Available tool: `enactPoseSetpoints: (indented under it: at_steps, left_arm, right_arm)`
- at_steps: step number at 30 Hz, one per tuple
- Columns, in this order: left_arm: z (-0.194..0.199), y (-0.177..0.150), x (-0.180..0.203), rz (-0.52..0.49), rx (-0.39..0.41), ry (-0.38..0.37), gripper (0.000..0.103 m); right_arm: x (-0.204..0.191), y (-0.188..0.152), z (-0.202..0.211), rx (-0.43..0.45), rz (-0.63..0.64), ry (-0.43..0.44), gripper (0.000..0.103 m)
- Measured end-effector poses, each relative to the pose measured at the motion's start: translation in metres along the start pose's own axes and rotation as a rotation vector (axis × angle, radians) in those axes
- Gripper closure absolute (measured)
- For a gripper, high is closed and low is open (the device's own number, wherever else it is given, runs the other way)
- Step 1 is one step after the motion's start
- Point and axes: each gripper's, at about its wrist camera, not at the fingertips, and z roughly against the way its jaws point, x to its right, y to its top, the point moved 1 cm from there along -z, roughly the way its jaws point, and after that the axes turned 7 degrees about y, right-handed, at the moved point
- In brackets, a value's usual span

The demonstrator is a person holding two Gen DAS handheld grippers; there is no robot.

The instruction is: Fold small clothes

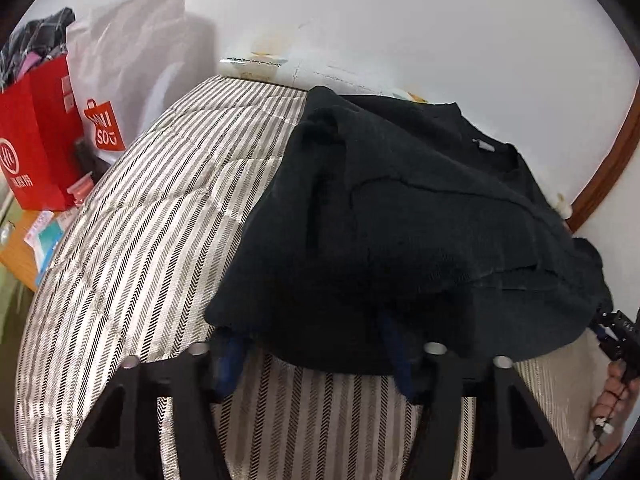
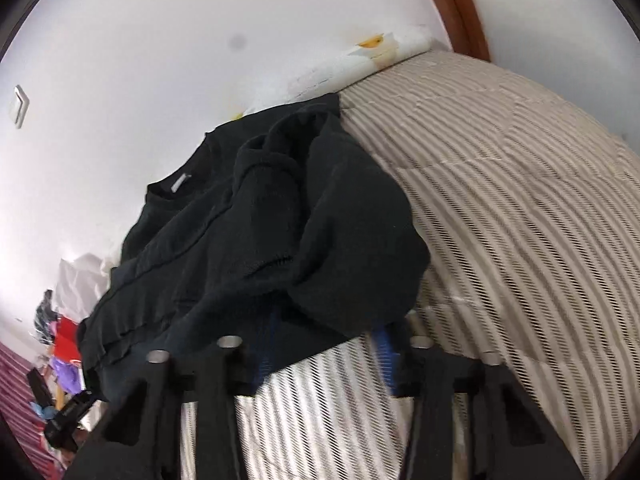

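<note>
You have one black sweater (image 1: pixel 400 216) on the striped quilt (image 1: pixel 132 240). Your two grippers, left gripper (image 1: pixel 316 344) and right gripper (image 2: pixel 324 340), both have jaws spread, tips under its hem.

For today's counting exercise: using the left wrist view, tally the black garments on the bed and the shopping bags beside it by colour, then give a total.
Black garments: 1, the black top on the striped quilt
Red shopping bags: 1, the red bag
White shopping bags: 1, the white bag
Total: 3
</note>
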Motion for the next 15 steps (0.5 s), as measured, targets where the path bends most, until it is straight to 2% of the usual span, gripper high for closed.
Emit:
enactPoseSetpoints:
  at_steps: [1,2,3,7,11,15]
  left_arm:
    - [0.0,0.001,0.0,-0.002,0.0,0.005,0.068]
    - [0.001,0.002,-0.001,-0.004,-0.002,0.007,0.082]
    - [0.003,0.004,-0.003,-0.001,-0.005,0.003,0.087]
    - [0.013,0.004,-0.014,0.04,-0.018,-0.063,0.091]
    - [0.027,-0.006,-0.021,0.043,-0.019,-0.079,0.092]
    - [0.046,-0.028,-0.026,0.024,-0.034,-0.1,0.092]
  right_arm:
    - [-0.001,0.001,0.001,0.01,0.011,-0.01,0.08]
    - [-0.003,0.002,0.002,0.019,0.025,-0.016,0.083]
    - [-0.005,0.002,0.005,0.024,0.037,-0.011,0.087]
    - [-0.016,-0.004,0.027,0.078,0.094,0.014,0.091]
    - [-0.031,-0.019,0.05,0.097,0.183,0.008,0.091]
    - [-0.03,-0.038,0.077,0.09,0.204,0.009,0.091]
